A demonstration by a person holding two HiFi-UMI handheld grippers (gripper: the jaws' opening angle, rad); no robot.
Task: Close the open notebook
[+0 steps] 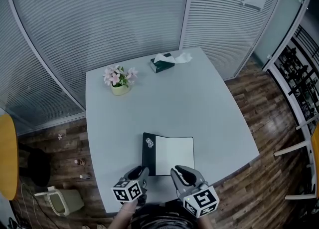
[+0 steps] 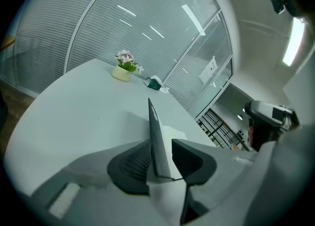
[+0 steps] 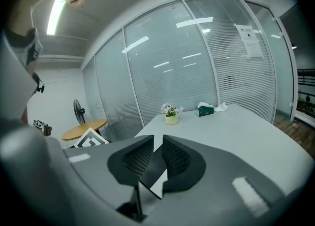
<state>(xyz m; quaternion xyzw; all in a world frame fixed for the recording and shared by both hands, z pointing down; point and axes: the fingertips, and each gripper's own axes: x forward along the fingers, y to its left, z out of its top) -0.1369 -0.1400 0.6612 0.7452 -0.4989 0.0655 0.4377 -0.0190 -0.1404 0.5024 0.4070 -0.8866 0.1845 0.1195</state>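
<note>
Closest to the lens, the left gripper (image 2: 161, 146) had its jaws spread to either side of the notebook's dark cover (image 2: 157, 136). The cover stood nearly upright on edge between them and lay against the left-hand pad. The notebook (image 1: 169, 155) sat open at the near edge of the grey table (image 1: 209, 108), directly in front of the person. Its white page (image 1: 174, 155) lay flat to the right of the raised cover, and its hinge line ran straight away from the person. By that layout, the cover had only to tip rightward onto the page, and the left gripper was the one in place to carry it over.

The right gripper (image 3: 158, 141) hung just beside it, over the page's near corner. Its jaws were drawn close with a thin gap between them and held nothing.

Farther back stood a small flower pot (image 1: 119, 88) and a green tissue box (image 1: 162, 65), well apart from the work.

Whether the right-hand pad also touched the cover could not be settled. The spine was screened by the cover, and both grippers masked the notebook's near edge in the head view.
</note>
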